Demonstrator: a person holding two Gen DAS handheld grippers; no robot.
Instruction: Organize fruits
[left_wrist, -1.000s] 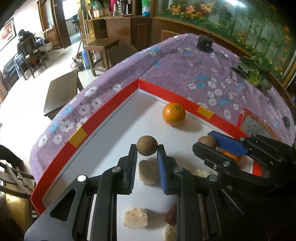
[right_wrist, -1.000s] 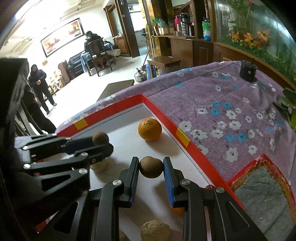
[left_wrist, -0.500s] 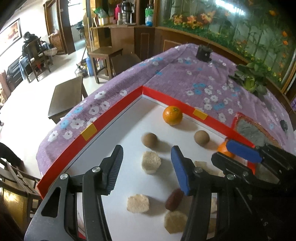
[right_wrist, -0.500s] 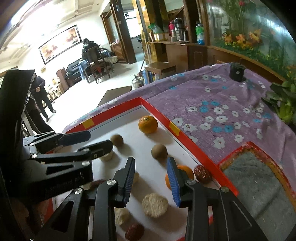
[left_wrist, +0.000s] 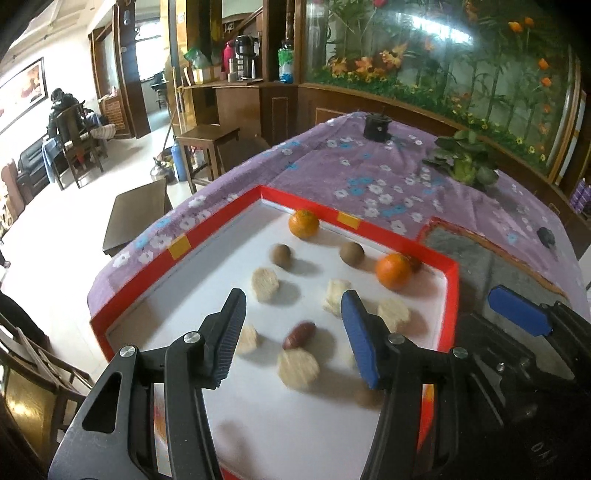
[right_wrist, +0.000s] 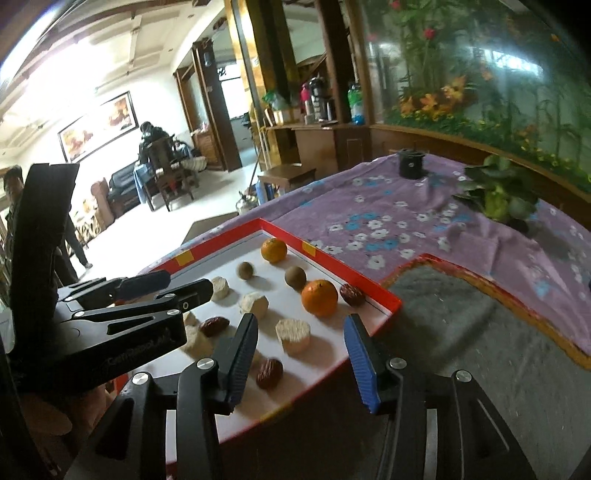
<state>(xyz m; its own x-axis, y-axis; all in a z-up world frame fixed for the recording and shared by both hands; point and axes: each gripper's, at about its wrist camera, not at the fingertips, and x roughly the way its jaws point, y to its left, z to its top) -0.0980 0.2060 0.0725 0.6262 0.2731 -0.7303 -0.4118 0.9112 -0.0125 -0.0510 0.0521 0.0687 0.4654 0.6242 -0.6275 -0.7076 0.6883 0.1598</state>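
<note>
Fruits are lying scattered across the white floor of a red-rimmed tray (left_wrist: 452, 291) on the worktop, which is draped in a purple flowered cloth (left_wrist: 369, 184). Toward the far rim, one orange (left_wrist: 303, 223) is sitting close to the corner, and two brown round fruits (left_wrist: 281, 255) are resting just in front of it, well apart from each other. A second orange (left_wrist: 393, 270) is sitting near the right rim beside a dark red date (right_wrist: 352, 294). Nearer the camera, more dates (right_wrist: 270, 373) and pale cut chunks (right_wrist: 293, 332) are lying mixed together, so the sorting appears only partly done: the round fruits look roughly gathered at the back, while the dates and chunks are not yet grouped.

The left gripper (left_wrist: 291, 332) is hanging over the near part of the tray, tilted downward, its fingers standing apart with nothing held between them. The right gripper (right_wrist: 299, 354) is pointing down over the tray's near right edge, its fingers opening and likewise gripping nothing.
</note>
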